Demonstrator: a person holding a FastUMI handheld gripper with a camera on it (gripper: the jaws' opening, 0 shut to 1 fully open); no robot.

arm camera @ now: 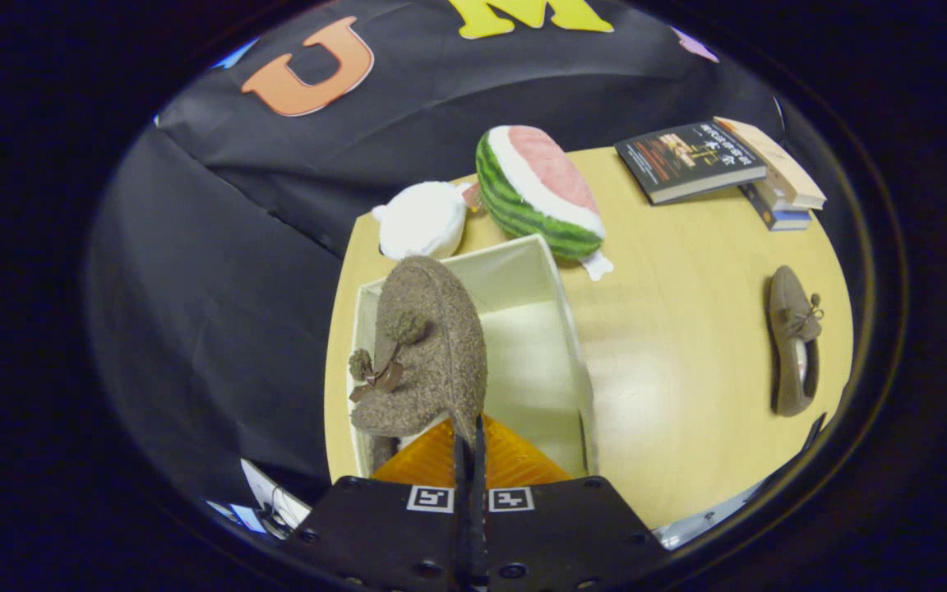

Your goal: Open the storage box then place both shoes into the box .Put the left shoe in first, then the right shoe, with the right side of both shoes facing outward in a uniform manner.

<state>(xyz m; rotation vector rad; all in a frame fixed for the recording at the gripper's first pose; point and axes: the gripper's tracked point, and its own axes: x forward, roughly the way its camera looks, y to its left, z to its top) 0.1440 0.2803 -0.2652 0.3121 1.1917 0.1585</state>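
My gripper (468,444) is shut on the heel edge of a brown felt shoe (428,353) with pom-pom laces. The shoe hangs toe-away over the left part of the open white storage box (560,279), which stands on the wooden table just ahead of the fingers. The box's inside is bare beside the shoe. A second brown shoe (794,341) lies on the table far off to the right of the box, with its opening facing the box.
Beyond the box lie a watermelon-slice plush (539,191) and a white plush toy (422,220). A stack of books (720,168) sits at the table's far right corner. Bare tabletop (679,370) spreads between the box and the second shoe.
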